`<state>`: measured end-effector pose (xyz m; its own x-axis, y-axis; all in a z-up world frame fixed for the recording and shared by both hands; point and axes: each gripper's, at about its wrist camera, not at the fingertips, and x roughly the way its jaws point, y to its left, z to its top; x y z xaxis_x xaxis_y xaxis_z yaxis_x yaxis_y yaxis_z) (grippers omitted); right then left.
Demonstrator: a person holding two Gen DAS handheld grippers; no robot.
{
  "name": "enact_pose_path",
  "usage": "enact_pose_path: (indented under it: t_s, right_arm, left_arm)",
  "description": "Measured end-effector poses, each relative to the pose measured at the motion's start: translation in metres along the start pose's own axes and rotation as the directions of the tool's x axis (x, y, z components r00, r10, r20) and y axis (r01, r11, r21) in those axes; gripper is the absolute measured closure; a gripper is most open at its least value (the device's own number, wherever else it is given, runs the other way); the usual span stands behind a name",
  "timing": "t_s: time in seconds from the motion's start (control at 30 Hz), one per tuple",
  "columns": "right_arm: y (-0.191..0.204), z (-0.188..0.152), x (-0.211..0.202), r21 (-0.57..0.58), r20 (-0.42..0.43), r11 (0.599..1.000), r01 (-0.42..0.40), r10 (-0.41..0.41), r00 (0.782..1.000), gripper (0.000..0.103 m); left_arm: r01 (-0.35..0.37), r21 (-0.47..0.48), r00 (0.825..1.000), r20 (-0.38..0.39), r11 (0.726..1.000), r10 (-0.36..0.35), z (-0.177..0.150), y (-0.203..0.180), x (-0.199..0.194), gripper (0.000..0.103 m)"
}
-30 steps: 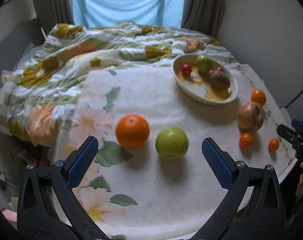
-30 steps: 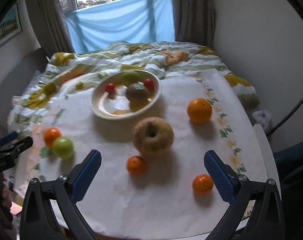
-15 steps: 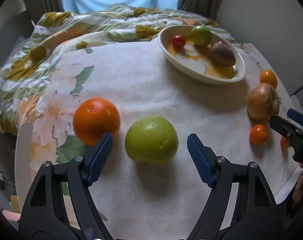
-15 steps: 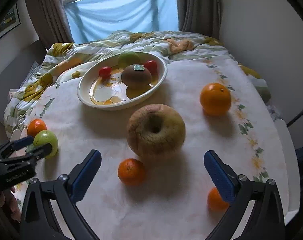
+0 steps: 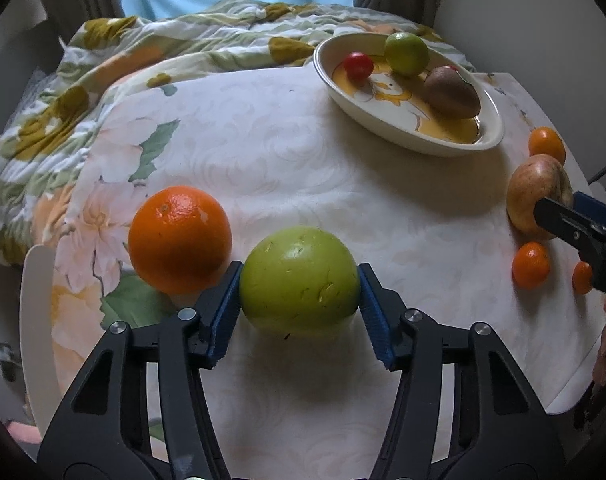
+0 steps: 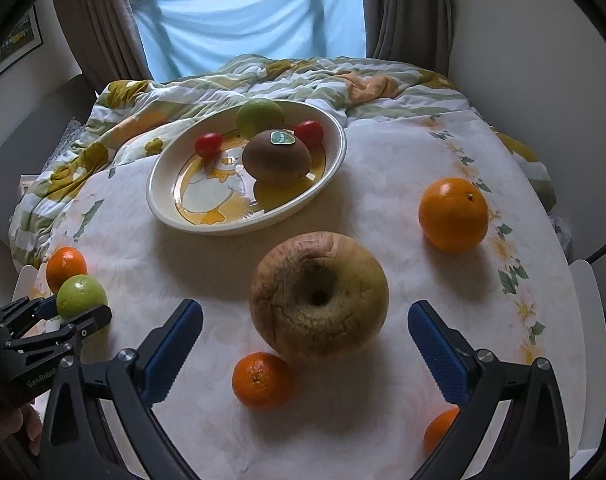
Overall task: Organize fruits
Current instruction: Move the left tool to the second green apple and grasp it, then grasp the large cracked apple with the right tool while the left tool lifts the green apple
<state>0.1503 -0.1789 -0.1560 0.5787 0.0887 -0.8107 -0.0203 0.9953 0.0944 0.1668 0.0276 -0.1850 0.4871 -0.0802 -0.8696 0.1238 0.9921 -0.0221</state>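
My left gripper (image 5: 299, 306) is shut on a green apple (image 5: 299, 278) that rests on the table; both blue pads touch its sides. A large orange (image 5: 179, 238) sits just left of it. The oval plate (image 5: 415, 136) at the back right holds a kiwi (image 5: 453, 91), a lime (image 5: 406, 53) and cherry tomatoes (image 5: 358, 66). My right gripper (image 6: 305, 354) is open around the near side of a wrinkled yellow apple (image 6: 319, 300), not touching it. A small mandarin (image 6: 261, 380) lies between its fingers. The held apple also shows in the right wrist view (image 6: 81, 296).
A second orange (image 6: 453, 214) sits right of the wrinkled apple, and another mandarin (image 6: 441, 428) lies by my right finger. A rumpled floral quilt (image 5: 163, 52) is bunched behind the table. The table edge (image 5: 35, 320) drops off at the left.
My left gripper moved forward and closed on the green apple. My right gripper moved closer to the wrinkled apple and stayed open.
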Motion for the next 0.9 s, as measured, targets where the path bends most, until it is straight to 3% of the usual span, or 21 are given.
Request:
enact_pose_path:
  t_s: [0.5,0.7,0.77,0.9]
  right_arm:
    - [0.000,0.010,0.021,0.021,-0.024,1.000,-0.001,0.002,1.000,0.004]
    - [-0.001,0.012,0.028,0.004,-0.042,1.000,0.017,-0.017,0.999,0.019]
    - [-0.001,0.012,0.028,-0.010,-0.047,0.999,0.044,-0.044,0.998,0.031]
    - [-0.006,0.014,0.028,0.001,-0.066,1.000,0.024,-0.024,0.998,0.032]
  left_arm:
    - [0.006,0.008,1.000,-0.005,1.000,-0.006,-0.001,0.001,-0.002,0.041]
    - [0.005,-0.003,1.000,-0.007,1.000,-0.005,-0.003,0.001,-0.004,0.041]
    - [0.008,-0.008,1.000,-0.005,1.000,-0.008,-0.004,0.001,-0.005,0.041]
    - [0.006,-0.015,1.000,0.004,1.000,-0.006,-0.004,0.000,-0.011,0.041]
